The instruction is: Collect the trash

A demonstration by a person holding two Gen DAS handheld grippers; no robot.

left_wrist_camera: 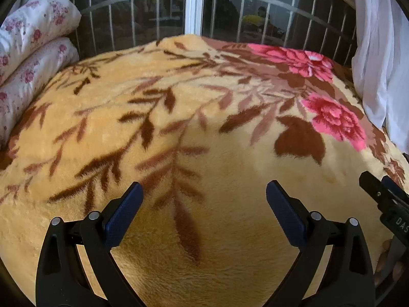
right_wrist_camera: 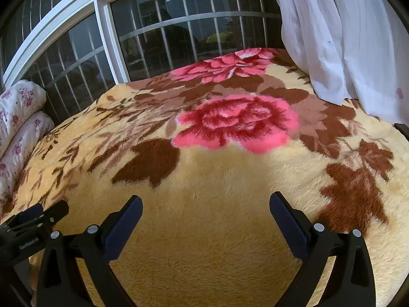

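Left wrist view. Our left tongs (left_wrist_camera: 203,189) hang over the bed with their jaws spread wide and nothing between them. Below them lies a yellow plush blanket (left_wrist_camera: 230,204) printed with brown leaves and pink flowers; it covers the whole bed. A folded floral quilt (left_wrist_camera: 33,51) is stacked at the left edge, a barred window (left_wrist_camera: 194,7) stands behind the bed, and a white curtain (left_wrist_camera: 378,64) hangs at the right. The tip of our right tongs (left_wrist_camera: 381,192) enters at the right edge. We find no trash anywhere in this view.

Right wrist view. Our right tongs (right_wrist_camera: 205,202) are likewise spread apart and empty, held above the blanket (right_wrist_camera: 217,230) just short of a large pink flower (right_wrist_camera: 237,122) in its pattern. The floral quilt (right_wrist_camera: 20,117) sits at the far left, and the white curtain (right_wrist_camera: 345,38) falls onto the bed at the upper right. Part of the left tongs (right_wrist_camera: 38,217) shows at the lower left. Again no trash is visible; a small pink mark on the curtain at the right edge is too small to identify.

Step in hand, as we judge it: search, with no pickup under way. The next move calls for turning both cameras off the bed, towards the floor or the areas hidden beside the quilt and curtain, until an item is located.
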